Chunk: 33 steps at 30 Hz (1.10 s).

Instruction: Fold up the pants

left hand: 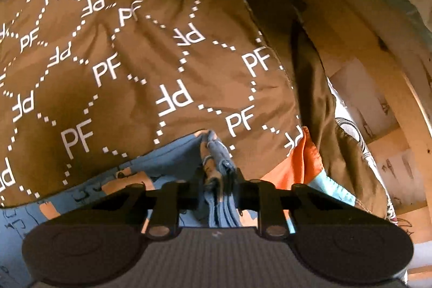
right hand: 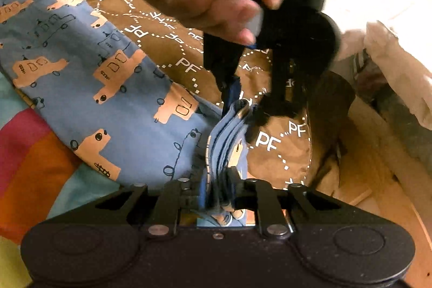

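Blue cotton pants [right hand: 113, 88] printed with tan trucks lie on a brown "PF" blanket [left hand: 140, 58], their long axis running from the upper left down to a bunched end at the lower centre. Both grippers pinch that gathered edge: the right gripper [right hand: 217, 190] near the camera, the left gripper [right hand: 243, 109] just beyond, held by a hand [right hand: 229, 2]. Striped bedding [right hand: 32, 153] lies on the left.
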Available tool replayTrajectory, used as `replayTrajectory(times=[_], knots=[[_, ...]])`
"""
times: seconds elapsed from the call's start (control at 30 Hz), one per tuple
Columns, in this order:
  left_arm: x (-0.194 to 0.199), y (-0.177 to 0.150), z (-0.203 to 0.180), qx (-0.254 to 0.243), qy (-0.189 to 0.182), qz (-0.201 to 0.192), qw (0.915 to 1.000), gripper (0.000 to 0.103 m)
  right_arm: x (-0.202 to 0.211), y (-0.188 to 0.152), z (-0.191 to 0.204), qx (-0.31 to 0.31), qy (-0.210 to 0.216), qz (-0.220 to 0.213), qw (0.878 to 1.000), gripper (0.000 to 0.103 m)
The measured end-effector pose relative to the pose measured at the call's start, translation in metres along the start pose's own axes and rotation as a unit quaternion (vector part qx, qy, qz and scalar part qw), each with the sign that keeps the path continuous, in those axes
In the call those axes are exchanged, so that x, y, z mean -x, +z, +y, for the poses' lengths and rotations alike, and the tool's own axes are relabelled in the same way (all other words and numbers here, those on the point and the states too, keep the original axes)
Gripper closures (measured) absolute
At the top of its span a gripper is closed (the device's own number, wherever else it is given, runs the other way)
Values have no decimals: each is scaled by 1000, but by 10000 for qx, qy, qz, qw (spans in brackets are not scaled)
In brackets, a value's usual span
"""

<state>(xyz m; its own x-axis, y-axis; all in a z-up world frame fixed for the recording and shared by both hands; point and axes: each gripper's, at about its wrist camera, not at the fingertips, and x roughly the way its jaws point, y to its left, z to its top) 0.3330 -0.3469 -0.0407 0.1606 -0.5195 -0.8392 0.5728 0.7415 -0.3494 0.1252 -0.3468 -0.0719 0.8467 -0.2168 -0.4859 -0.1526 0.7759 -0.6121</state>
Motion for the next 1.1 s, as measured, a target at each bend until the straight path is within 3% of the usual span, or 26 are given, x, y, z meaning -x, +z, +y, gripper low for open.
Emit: replayTrajectory(times=[0.07,0.23,0.27,0.3,0.53,0.9,1.1], knots=[[0,-1,5,50,-99,7,9999,84,1,-3,-3,-114,-33,23,9999,69],[1,-4,10,-15,-224,15,9997,87,-1,-11,-9,-412,10,91,9991,67],[3,-5,12,-12,-263,36,9996,88,-1,-11,-10,-447,4,80,9990,73],[4,-4,14,8,-303,49,9995,88,0,-10,-10,-465,9,52,9989,86],[32,-13,38,-233,-515,99,9984,88,22,5,-6,-479,56,-245,9985,90],[86,-56,100,-923,-226,198,9953,88,44,57,52,-601,1201,-415,9901,90],[91,-79,153,-909,-191,286,9953,88,41,83,92,-781,1791,-314,9802,90]])
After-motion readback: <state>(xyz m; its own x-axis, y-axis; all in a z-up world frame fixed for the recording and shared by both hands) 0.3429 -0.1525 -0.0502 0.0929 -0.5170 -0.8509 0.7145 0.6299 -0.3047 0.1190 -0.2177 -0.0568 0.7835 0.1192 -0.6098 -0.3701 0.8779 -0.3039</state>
